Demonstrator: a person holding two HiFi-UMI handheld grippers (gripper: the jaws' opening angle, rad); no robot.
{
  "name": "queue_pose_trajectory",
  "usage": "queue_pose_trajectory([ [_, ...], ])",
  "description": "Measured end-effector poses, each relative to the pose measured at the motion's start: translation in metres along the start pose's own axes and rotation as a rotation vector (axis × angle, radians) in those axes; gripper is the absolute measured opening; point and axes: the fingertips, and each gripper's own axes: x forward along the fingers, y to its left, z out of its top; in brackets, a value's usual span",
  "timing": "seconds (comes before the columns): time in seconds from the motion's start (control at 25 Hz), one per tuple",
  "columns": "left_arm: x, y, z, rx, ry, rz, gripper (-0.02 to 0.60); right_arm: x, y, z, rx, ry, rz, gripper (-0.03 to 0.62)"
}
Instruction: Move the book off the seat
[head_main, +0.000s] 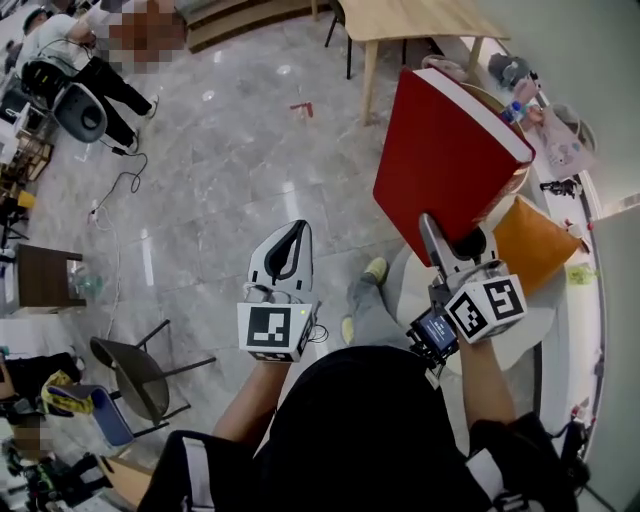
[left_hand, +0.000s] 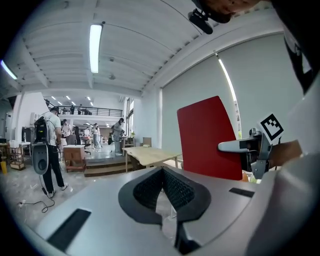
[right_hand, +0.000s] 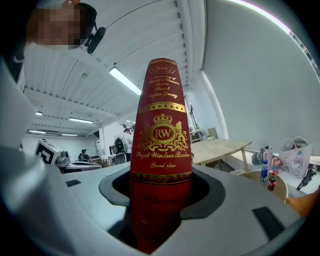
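Note:
A thick red book (head_main: 445, 160) with gold lettering on its spine (right_hand: 161, 150) is held up in the air, well above the seat. My right gripper (head_main: 452, 243) is shut on the book's lower edge, its jaws pressing both covers. In the left gripper view the red book (left_hand: 209, 137) shows to the right with the right gripper beside it. My left gripper (head_main: 287, 250) hangs to the left of the book, jaws closed together with nothing between them. An orange cushion (head_main: 535, 243) lies on the white round seat (head_main: 520, 330) below the book.
A wooden table (head_main: 420, 20) stands at the back. A round wooden tray with small bottles (right_hand: 267, 177) and a bag (head_main: 560, 140) sit at the right. A dark chair (head_main: 140, 375) is at the lower left. People stand at the far left (head_main: 75, 60).

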Motion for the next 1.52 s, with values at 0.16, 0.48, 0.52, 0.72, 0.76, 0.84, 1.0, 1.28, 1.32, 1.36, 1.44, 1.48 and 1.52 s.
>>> queue_pose_trajectory([
  [0.16, 0.049, 0.002, 0.008, 0.018, 0.015, -0.041, 0.009, 0.021, -0.033, 0.013, -0.014, -0.008, -0.042, 0.241],
  [0.48, 0.157, -0.009, 0.024, 0.052, 0.032, -0.202, 0.009, 0.063, -0.098, 0.023, 0.014, -0.025, -0.143, 0.241],
  [0.52, 0.168, -0.012, 0.026, 0.057, 0.033, -0.217, 0.009, 0.067, -0.106, 0.024, 0.017, -0.026, -0.154, 0.241],
  [0.72, 0.214, -0.02, 0.032, 0.087, 0.049, -0.279, 0.009, 0.078, -0.14, 0.028, 0.017, -0.024, -0.207, 0.241],
  [0.76, 0.223, -0.021, 0.033, 0.087, 0.049, -0.289, 0.009, 0.079, -0.147, 0.03, 0.01, -0.022, -0.221, 0.241],
  [0.84, 0.238, -0.024, 0.035, 0.083, 0.048, -0.308, 0.009, 0.08, -0.162, 0.034, 0.005, -0.025, -0.247, 0.241],
  [1.0, 0.26, -0.03, 0.037, 0.084, 0.049, -0.332, 0.009, 0.076, -0.186, 0.039, 0.017, -0.045, -0.295, 0.241],
  [1.28, 0.29, -0.044, 0.047, 0.103, 0.04, -0.392, 0.009, 0.069, -0.217, 0.049, 0.016, -0.077, -0.374, 0.241],
  [1.32, 0.294, -0.047, 0.049, 0.105, 0.038, -0.4, 0.009, 0.067, -0.22, 0.05, 0.018, -0.082, -0.383, 0.241],
  [1.36, 0.297, -0.048, 0.051, 0.106, 0.036, -0.407, 0.009, 0.065, -0.222, 0.05, 0.02, -0.085, -0.391, 0.241],
  [1.44, 0.301, -0.051, 0.056, 0.11, 0.025, -0.417, 0.009, 0.063, -0.225, 0.051, 0.019, -0.09, -0.402, 0.241],
  [1.48, 0.304, -0.052, 0.058, 0.112, 0.019, -0.421, 0.009, 0.063, -0.228, 0.052, 0.015, -0.094, -0.407, 0.241],
  [1.52, 0.307, -0.054, 0.06, 0.114, 0.014, -0.426, 0.009, 0.062, -0.231, 0.054, 0.011, -0.098, -0.412, 0.241],
])
